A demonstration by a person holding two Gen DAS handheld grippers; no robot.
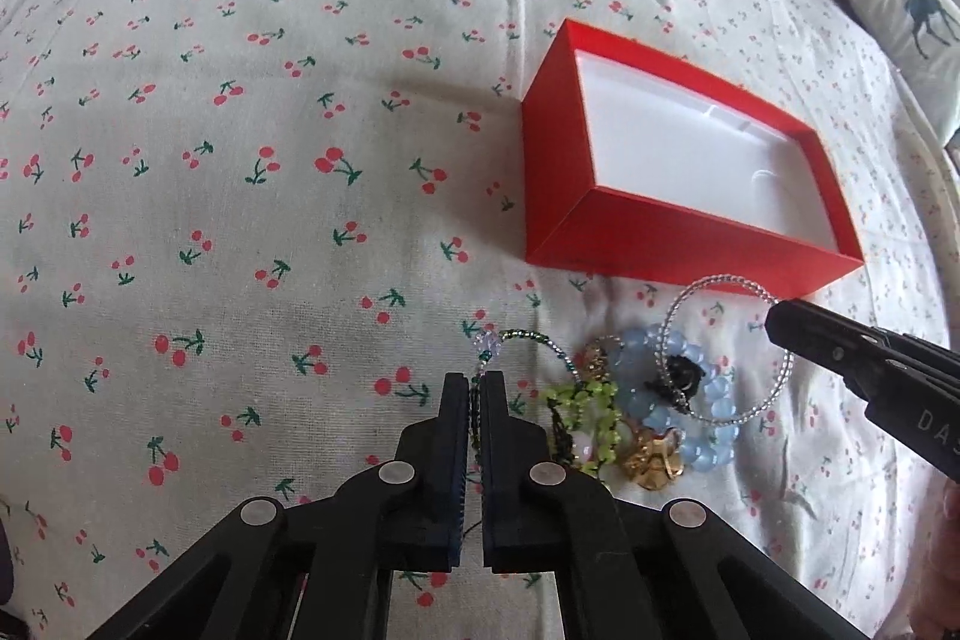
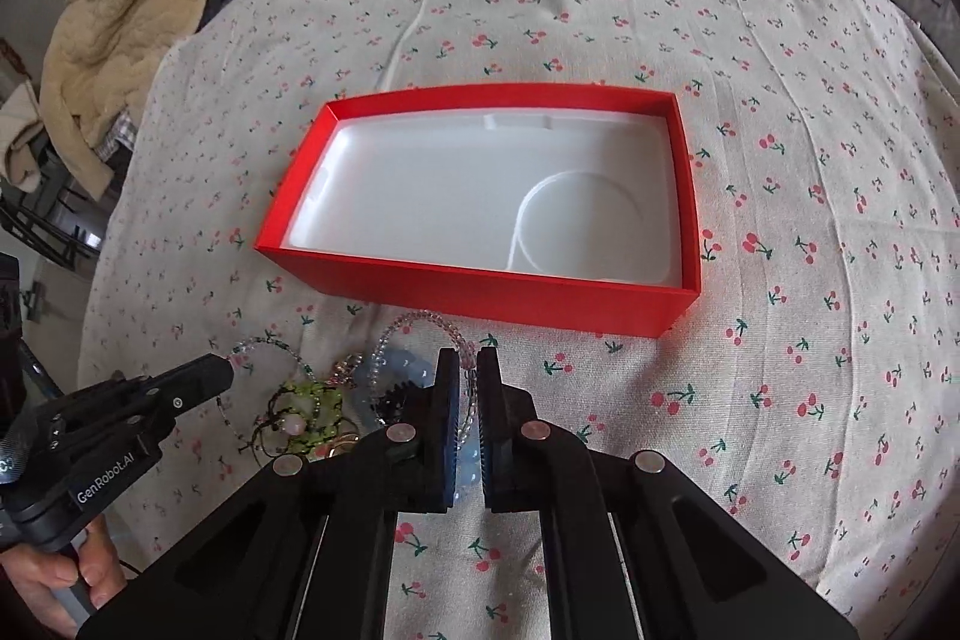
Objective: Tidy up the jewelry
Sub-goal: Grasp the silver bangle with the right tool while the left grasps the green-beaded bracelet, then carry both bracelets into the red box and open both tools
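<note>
Pinching separate strands lets tangled jewelry part: left gripper (image 1: pixel 475 385) clamps the green strand (image 1: pixel 528 340); right gripper (image 2: pixel 470 361) clamps the clear bangle (image 2: pixel 420 322); pile (image 1: pixel 648 418) lies beside empty red box (image 2: pixel 480 292).

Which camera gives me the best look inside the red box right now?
The right wrist view: it looks down into the red box, showing the whole white liner, with no jewelry inside. The left wrist view shows the box obliquely, its near wall hiding part of the floor.
</note>
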